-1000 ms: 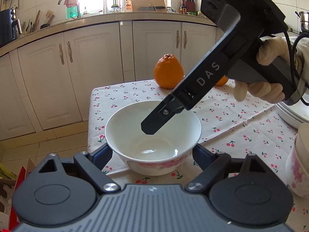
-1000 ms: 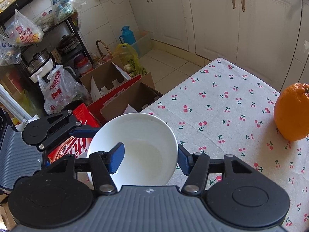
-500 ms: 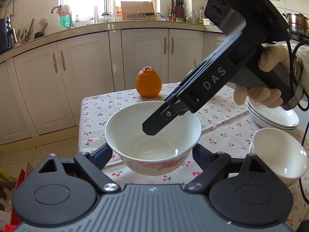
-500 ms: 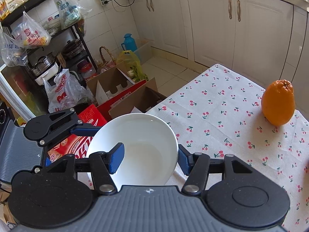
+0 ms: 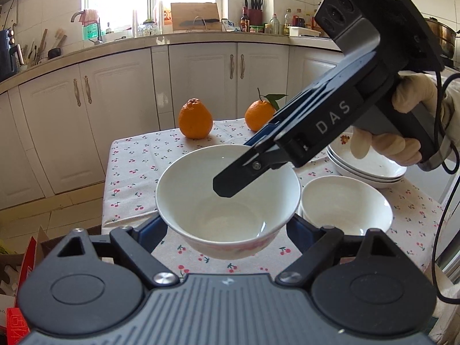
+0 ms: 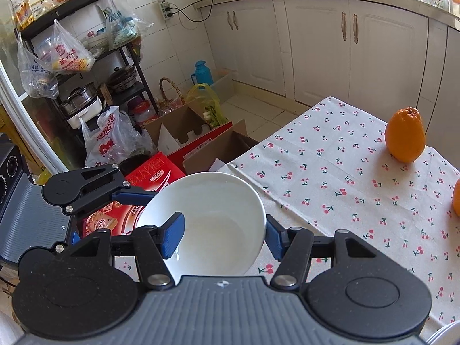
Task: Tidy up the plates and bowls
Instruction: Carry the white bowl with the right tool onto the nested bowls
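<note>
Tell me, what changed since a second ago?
The held bowl was carried across the table toward the second bowl and stacked plates, which came into view. Unchanged: left gripper cradles its sides and right gripper pinches its rim.

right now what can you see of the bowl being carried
The carried bowl is white, glossy like glazed ceramic, empty, with a faint pink pattern low on its outside. It sits upright, lifted above the cherry-print tablecloth. The left tool grips its outer wall on two sides. The right tool pinches its rim, one finger inside, one outside. A second white bowl rests just beside it.
</note>
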### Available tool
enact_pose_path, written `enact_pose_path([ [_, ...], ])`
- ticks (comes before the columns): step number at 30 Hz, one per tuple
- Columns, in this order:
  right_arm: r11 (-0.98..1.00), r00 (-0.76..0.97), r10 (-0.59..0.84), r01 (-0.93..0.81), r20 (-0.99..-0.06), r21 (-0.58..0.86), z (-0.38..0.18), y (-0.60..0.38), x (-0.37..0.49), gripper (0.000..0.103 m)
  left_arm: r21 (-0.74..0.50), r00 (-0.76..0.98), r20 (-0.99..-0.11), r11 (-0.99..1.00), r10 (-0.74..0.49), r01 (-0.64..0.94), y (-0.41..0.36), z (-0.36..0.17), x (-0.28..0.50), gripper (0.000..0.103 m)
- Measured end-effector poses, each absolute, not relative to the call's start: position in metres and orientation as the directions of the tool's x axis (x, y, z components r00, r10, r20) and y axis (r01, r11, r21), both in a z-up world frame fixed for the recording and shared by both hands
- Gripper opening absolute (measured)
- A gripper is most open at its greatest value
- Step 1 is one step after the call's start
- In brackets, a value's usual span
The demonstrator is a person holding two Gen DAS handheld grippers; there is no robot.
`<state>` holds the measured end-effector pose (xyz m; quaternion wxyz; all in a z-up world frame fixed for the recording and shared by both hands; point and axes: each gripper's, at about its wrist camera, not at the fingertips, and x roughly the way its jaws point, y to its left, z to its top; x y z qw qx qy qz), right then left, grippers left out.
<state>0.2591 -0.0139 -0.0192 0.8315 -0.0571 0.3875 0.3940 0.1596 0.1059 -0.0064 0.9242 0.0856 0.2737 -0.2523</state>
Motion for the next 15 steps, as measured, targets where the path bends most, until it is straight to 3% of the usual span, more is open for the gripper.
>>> enact_pose_path([
  [15,0.706,0.426,0.611,-0.675,-0.667,0.216,-0.014,-0.048,0.198,0.065,0.026,0.696,-0.546,0.822,-0.465,0.569,0.079,0.003,0.114,0.089],
])
